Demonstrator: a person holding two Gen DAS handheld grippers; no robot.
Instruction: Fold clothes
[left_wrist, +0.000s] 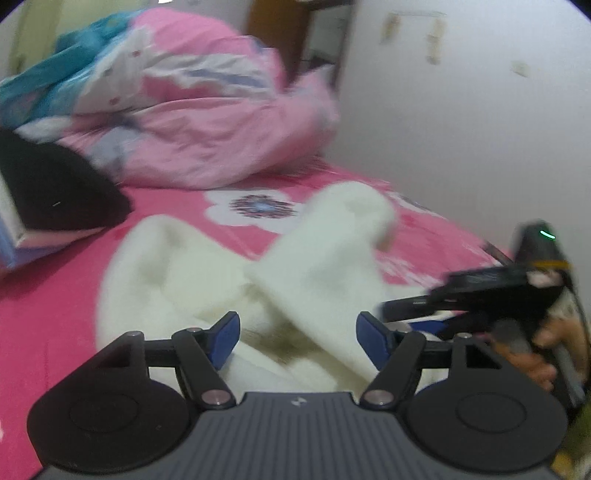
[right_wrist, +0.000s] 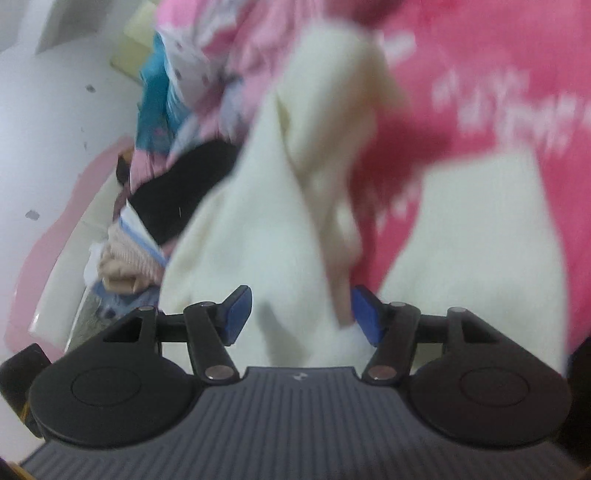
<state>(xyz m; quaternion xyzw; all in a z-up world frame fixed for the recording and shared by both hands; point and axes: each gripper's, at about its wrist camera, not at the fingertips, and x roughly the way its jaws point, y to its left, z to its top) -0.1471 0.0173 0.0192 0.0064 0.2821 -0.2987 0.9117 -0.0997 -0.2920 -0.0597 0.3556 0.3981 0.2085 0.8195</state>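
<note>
Garment: a cream-white fluffy knitted garment (left_wrist: 207, 273) lies crumpled on the bright pink bed sheet with white flower print (left_wrist: 55, 302); one thick fold or sleeve runs up across it toward the wall side. Motion blur hides finer detail.
Garment relative to left claw: the cloth lies just ahead of and beneath the left gripper (left_wrist: 297, 338), filling the gap between its blue pads; neither pad visibly presses on it.
Left claw state: jaws stand wide apart, holding nothing.
Garment relative to right claw: in the right wrist view the same cream-white cloth (right_wrist: 258, 229) spreads ahead of the right gripper (right_wrist: 301, 314), with a hanging fold just beside the right-hand blue pad; whether it touches is lost in blur.
Right claw state: jaws apart, no grip on the cloth.
Right claw seen from the left: the black handheld tool sits at the garment's right edge, a hand (left_wrist: 532, 354) around its handle.
Bed surroundings: a rumpled pink, white and blue floral quilt (left_wrist: 192, 110) is heaped behind the garment; a black folded cloth (left_wrist: 55, 184) rests on a stack at the left.
Backdrop: a plain white wall (left_wrist: 461, 129).
</note>
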